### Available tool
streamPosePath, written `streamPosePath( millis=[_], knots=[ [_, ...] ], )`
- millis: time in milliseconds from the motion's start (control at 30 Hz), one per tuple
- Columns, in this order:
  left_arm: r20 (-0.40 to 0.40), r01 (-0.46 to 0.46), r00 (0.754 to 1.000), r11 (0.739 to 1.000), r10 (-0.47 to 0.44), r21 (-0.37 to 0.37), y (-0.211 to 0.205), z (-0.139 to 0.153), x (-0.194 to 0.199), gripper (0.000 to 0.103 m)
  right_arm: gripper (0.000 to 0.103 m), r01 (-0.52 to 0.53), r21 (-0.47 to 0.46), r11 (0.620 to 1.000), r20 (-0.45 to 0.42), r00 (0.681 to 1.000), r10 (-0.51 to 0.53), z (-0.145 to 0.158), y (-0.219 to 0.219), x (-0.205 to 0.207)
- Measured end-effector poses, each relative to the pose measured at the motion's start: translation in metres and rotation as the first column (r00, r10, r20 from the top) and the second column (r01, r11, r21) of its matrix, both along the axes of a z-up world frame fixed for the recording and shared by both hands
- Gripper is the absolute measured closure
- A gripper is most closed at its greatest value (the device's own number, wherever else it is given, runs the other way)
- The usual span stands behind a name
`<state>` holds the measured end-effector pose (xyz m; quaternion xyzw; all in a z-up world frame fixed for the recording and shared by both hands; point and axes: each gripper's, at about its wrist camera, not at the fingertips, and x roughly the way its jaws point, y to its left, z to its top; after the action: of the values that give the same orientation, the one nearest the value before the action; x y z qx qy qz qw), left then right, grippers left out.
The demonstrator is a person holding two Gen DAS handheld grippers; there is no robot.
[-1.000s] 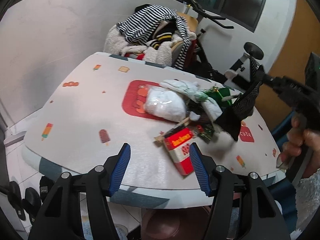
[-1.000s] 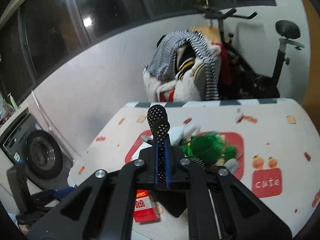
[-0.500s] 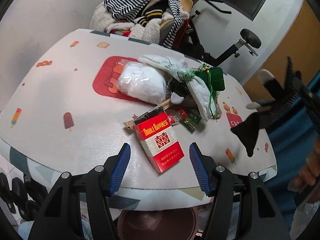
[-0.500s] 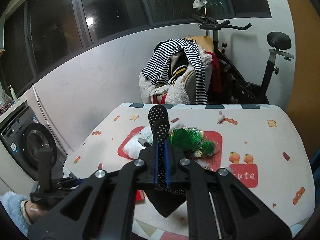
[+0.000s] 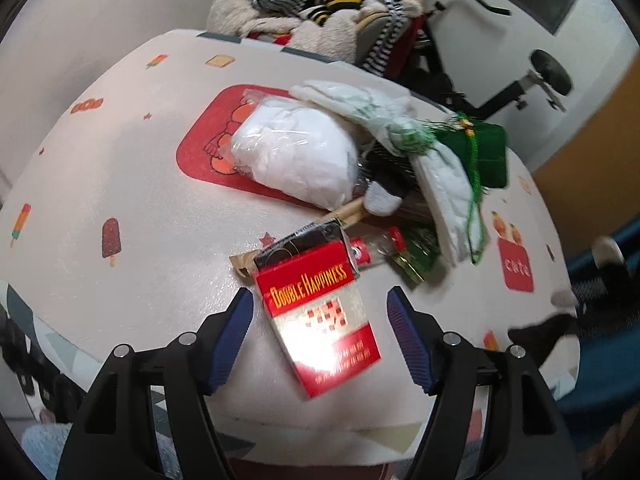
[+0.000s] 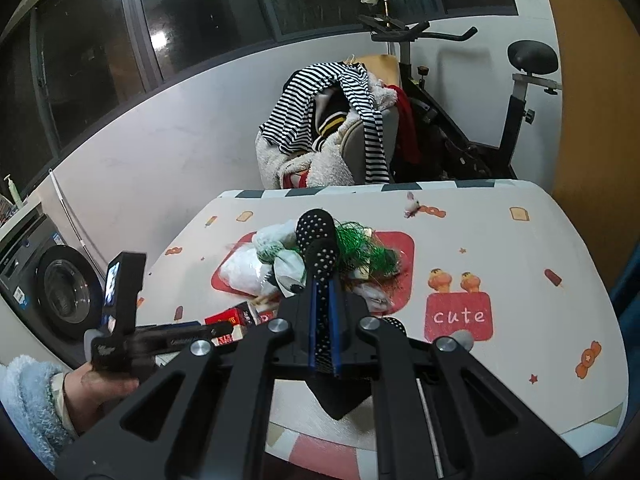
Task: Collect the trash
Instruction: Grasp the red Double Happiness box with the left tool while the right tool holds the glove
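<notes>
A red cigarette pack (image 5: 320, 312) lies near the front edge of the patterned table (image 5: 120, 184). My left gripper (image 5: 320, 300) hovers over it, jaws opening, with the pack framed between the blue pads (image 5: 236, 332) and clear of both. Behind it is a trash pile: a white plastic bag (image 5: 296, 156), a green netted bundle (image 5: 480, 148) and a small red-capped bottle (image 5: 376, 248). My right gripper (image 6: 324, 292) is shut on a black dotted sock (image 6: 318, 240), which hangs out below the jaws. The sock (image 5: 552, 328) also shows blurred at the table's right edge.
A chair heaped with striped clothes (image 6: 332, 120) stands behind the table, and an exercise bike (image 6: 500, 112) is beside it. A washing machine (image 6: 52, 280) sits at the left. A hand in a fluffy sleeve (image 6: 36, 400) holds the left gripper. A reddish round thing (image 6: 320, 452) lies below the near table edge.
My left gripper came forward and down until the cigarette pack sat between its fingers, which spread a little. My right gripper drew back from the pile with the sock.
</notes>
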<state>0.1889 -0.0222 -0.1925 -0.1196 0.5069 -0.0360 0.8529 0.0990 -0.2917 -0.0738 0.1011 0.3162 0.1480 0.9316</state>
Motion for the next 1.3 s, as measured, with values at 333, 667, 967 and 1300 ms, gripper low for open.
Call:
streamPosePath(
  millis=[333, 667, 967, 1300],
  knots=[
    [-0.059, -0.077, 0.995, 0.993, 0.082, 0.087, -0.002, -0.022, 0.021, 0.038, 0.094, 0.01, 0.019, 1.0, -0.039, 0.999, -0.009, -0.018, -0.006, -0.004],
    [0.024, 0.011, 1.0, 1.0, -0.011, -0.009, 0.006, 0.006, -0.012, 0.042, 0.094, 0.004, 0.032, 0.999, -0.063, 0.998, -0.002, -0.027, -0.006, -0.017],
    [0.155, 0.127, 0.98, 0.991, -0.121, -0.03, 0.006, 0.056, -0.057, 0.042, 0.094, -0.035, 0.046, 0.998, -0.063, 0.997, 0.038, -0.021, 0.008, -0.033],
    [0.227, 0.182, 0.959, 0.983, -0.171, -0.029, 0.018, 0.087, -0.109, 0.042, 0.094, -0.125, 0.04, 0.991, -0.068, 0.99, 0.127, -0.013, 0.037, -0.059]
  ],
)
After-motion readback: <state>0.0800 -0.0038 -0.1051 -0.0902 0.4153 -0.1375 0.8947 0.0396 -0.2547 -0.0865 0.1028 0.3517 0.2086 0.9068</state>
